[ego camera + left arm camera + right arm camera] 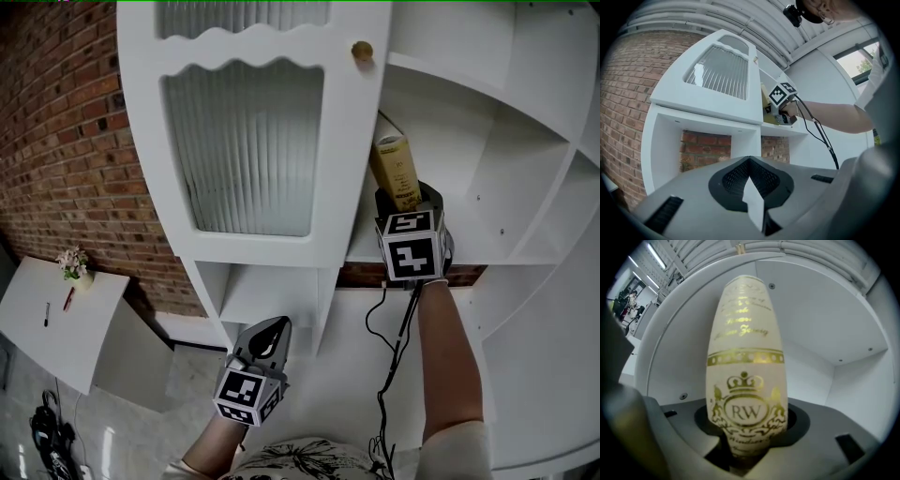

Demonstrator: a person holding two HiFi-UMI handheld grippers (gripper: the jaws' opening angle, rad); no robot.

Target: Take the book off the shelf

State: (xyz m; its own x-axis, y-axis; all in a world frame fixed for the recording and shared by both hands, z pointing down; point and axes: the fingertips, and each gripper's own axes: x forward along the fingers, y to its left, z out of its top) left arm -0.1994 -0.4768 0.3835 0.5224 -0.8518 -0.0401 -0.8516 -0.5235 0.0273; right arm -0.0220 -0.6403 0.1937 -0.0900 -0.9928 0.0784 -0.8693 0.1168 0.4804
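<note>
A cream book (pixel 397 172) with gold lettering stands upright on the white shelf (pixel 487 246), just right of the cabinet door. Its spine (pixel 746 380) fills the right gripper view, with a gold crown and the letters RW. My right gripper (pixel 405 204) reaches up to the shelf, its jaws on either side of the spine's lower part (pixel 747 446), and is shut on the book. My left gripper (pixel 272 330) hangs low in front of the cabinet, shut and holding nothing (pixel 751 187). From there the book (pixel 765 101) shows small, beside the right gripper.
A white cabinet door (pixel 244 141) with ribbed glass and a brass knob (pixel 362 51) stands left of the book. More white shelf compartments (pixel 539 187) lie to the right. Behind is a brick wall (pixel 66 141). A small white table (pixel 56 323) with flowers sits low left. A black cable (pixel 389 347) hangs from my right gripper.
</note>
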